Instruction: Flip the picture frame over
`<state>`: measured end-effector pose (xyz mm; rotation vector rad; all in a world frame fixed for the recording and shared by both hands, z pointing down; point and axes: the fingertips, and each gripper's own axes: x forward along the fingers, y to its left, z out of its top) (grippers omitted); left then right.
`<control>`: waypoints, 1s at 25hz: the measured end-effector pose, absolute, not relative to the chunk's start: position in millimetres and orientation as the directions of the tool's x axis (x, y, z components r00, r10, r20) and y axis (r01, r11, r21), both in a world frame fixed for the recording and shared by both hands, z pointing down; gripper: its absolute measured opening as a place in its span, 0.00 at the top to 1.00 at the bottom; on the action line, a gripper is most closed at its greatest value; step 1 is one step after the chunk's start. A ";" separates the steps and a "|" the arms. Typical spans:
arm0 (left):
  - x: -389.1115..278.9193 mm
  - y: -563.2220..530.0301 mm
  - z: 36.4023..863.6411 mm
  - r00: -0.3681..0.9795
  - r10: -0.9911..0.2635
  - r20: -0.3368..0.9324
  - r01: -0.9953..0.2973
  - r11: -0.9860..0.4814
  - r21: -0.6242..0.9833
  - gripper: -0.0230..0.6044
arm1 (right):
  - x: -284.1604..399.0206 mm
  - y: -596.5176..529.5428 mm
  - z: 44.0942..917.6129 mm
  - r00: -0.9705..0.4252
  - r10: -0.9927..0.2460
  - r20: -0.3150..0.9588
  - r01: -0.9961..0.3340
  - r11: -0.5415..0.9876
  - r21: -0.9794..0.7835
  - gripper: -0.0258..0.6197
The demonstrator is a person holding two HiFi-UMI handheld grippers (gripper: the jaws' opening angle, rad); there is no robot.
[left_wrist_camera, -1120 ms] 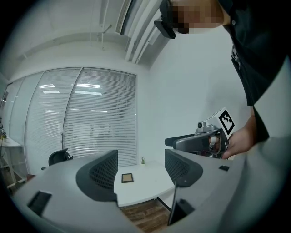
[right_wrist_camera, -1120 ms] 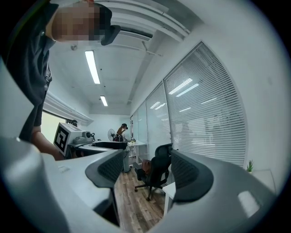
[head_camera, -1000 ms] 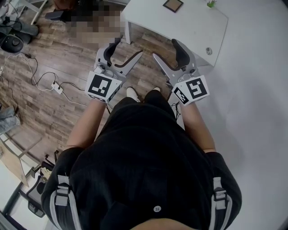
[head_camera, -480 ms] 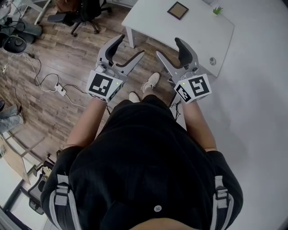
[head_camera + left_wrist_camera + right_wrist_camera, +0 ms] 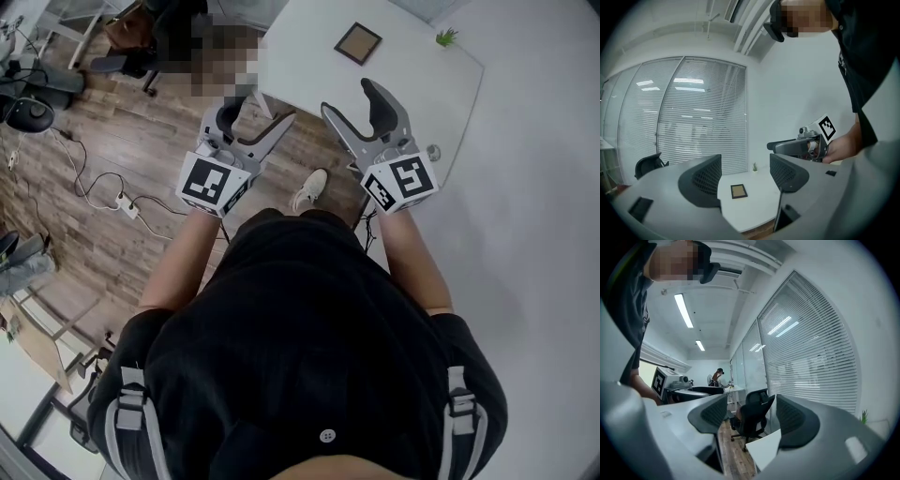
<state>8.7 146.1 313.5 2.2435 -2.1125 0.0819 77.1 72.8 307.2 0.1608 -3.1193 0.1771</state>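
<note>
The person stands at the near edge of a white table [image 5: 412, 75], holding both tools out in front of the waist above a wooden floor [image 5: 122, 141]. The left gripper [image 5: 744, 176] has its jaws spread wide with nothing between them. Through the gap its camera looks across the tabletop at the picture frame [image 5: 738, 191], which lies flat on the table, well apart from both tools. In the head view the frame is a small square with a dark border and a brown middle, lying toward the far side of the table and turned a little against the table's edges; which face is up cannot be told. A small green plant [image 5: 446, 37] stands near the far corner, to the right of the frame. The right gripper [image 5: 746, 416] is likewise spread open and empty. Between its jaws show a black office chair [image 5: 752, 418] on the floor and a corner of the table, with slatted blinds [image 5: 811, 371] on the glass wall behind. Neither tool touches the table or the frame. A small round fitting [image 5: 432, 151] sits at the table's right edge, just beside the right gripper's marker cube. A light shoe [image 5: 309, 190] shows below, between the arms, and a white power strip [image 5: 124, 208] with cables lies on the floor at the left.
</note>
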 end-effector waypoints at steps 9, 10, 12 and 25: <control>-1.0 69.0 308.3 0.048 -0.996 0.073 -0.999 -0.048 -0.003 0.47 | 63.7 -6.3 307.3 -0.995 -0.104 -0.002 -0.103 0.985 -0.139 0.46; -2.7 64.0 309.9 0.049 -0.996 0.078 -0.999 -0.050 -0.004 0.47 | 61.8 -12.3 309.4 -0.994 -0.107 -0.002 -0.105 0.984 -0.144 0.46; -6.8 54.7 313.0 0.054 -0.994 0.091 -0.998 -0.055 -0.007 0.47 | 58.2 -23.0 313.4 -0.994 -0.112 0.001 -0.111 0.982 -0.153 0.46; -84.5 -33.7 322.1 0.199 -0.976 0.085 -0.980 -0.200 0.002 0.47 | -3.0 -101.2 337.2 -0.964 -0.259 0.059 -0.265 0.952 -0.155 0.46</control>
